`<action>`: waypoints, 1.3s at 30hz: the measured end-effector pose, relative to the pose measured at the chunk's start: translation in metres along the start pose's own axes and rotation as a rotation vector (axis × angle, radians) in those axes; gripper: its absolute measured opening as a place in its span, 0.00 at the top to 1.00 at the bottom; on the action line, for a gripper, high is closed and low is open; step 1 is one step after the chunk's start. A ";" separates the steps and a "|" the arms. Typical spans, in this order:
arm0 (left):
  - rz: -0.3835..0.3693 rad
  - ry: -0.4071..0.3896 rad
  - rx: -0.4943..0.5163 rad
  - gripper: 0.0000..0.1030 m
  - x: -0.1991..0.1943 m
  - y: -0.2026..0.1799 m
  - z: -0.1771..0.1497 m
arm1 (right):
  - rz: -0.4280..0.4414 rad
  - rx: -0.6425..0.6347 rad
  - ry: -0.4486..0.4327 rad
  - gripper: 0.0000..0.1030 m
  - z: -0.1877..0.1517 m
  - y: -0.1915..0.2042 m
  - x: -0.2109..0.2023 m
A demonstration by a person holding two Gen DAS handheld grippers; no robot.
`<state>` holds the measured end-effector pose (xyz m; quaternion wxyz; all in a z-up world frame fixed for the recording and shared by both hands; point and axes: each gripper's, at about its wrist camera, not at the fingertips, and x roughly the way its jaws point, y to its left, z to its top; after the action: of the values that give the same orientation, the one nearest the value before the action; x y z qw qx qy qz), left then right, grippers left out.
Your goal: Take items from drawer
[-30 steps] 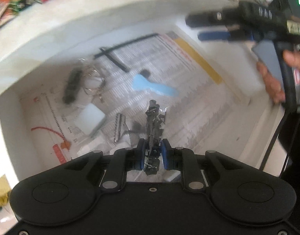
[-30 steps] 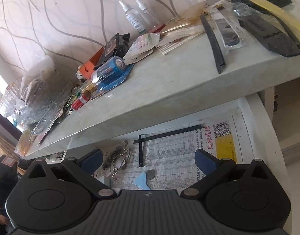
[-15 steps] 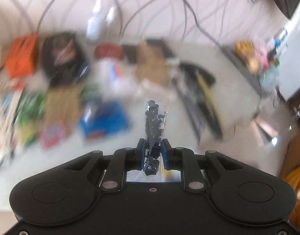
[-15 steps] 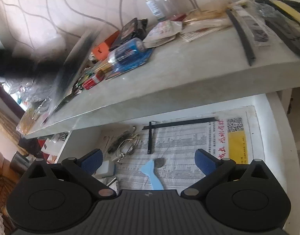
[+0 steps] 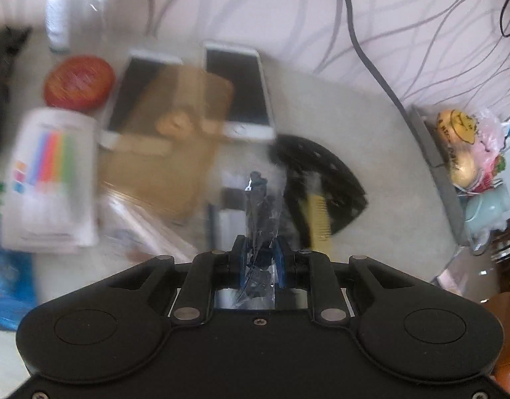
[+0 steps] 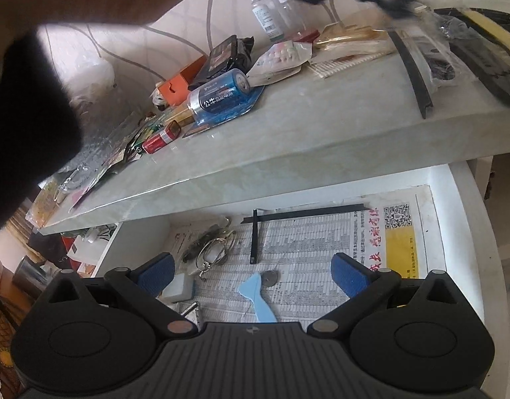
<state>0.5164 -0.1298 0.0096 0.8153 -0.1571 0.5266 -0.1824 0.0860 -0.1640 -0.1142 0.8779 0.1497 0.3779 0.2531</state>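
Left claw clamped on clear bag of black parts

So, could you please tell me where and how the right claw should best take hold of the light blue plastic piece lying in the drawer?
Probably at the narrow waist of the light blue plastic piece, coming straight down from above. It lies flat on the newspaper lining, flaring at both ends, so the slim middle fits most easily between the pads. The right claw is open above it; turn it so its jaws close across that waist, clear of the coin.

The left gripper with its clear bag of dark parts now hangs above the countertop, out of the drawer. In the right wrist view, a sleeve fills the 10 o'clock corner.
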 end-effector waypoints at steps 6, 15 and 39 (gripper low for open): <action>0.022 0.011 -0.038 0.70 0.010 -0.005 0.000 | 0.004 -0.002 -0.014 0.00 -0.001 0.000 -0.003; -0.024 -0.037 0.032 0.65 -0.037 0.007 -0.024 | -0.005 0.002 -0.042 0.00 -0.001 -0.001 -0.007; 0.307 0.092 0.438 0.48 -0.118 0.185 -0.227 | -0.163 0.126 -0.121 0.00 0.004 -0.019 -0.013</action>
<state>0.2882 0.0741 -0.0687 0.8233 0.1133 0.5286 -0.1729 0.0877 -0.1868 -0.1121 0.9057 0.1883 0.3502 0.1469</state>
